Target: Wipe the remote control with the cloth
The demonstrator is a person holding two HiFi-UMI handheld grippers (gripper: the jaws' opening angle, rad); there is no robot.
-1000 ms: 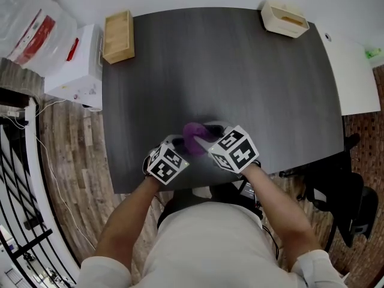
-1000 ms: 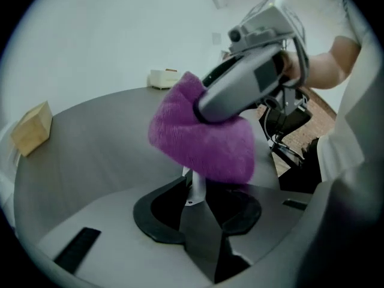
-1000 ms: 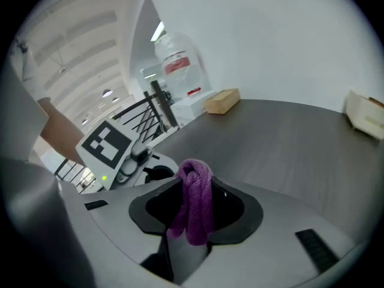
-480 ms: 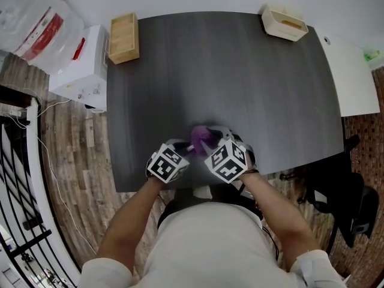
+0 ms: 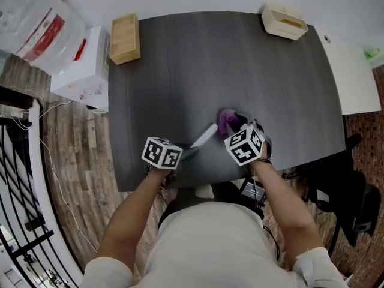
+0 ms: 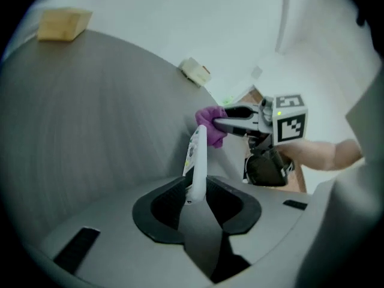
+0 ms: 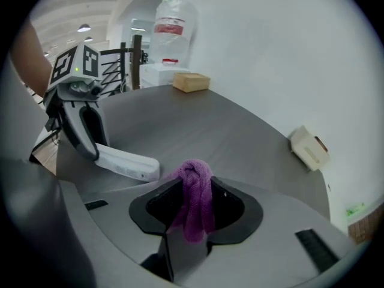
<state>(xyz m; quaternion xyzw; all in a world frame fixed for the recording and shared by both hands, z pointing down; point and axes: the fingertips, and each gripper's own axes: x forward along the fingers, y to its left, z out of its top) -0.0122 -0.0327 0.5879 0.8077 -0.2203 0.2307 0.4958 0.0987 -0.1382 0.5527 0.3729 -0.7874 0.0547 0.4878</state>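
- Near the front edge of the dark table (image 5: 240,65), both grippers are working close together, just before the person's body.
- The left gripper (image 6: 195,200) has its jaws narrow and closed on the near end of the white remote control (image 6: 197,161). The remote stands on its edge between the pads, and its button side faces left in the left gripper view.
- From this grip the remote reaches forward and to the right, towards the other gripper.
- The right gripper (image 7: 195,206) has its jaws pressed on the purple cloth (image 7: 195,197). The cloth is bunched into a thick roll that rises above the jaws and also hangs a little below them.
- In the left gripper view the cloth meets the far end of the remote. In the head view the two are just beside each other.
- At the far left corner of the table lies a wooden box (image 5: 125,38), and at the far right corner a cream tray (image 5: 283,20). Both are well apart from the grippers.
- Left of the table stands a white box (image 5: 84,65) on the wooden floor.
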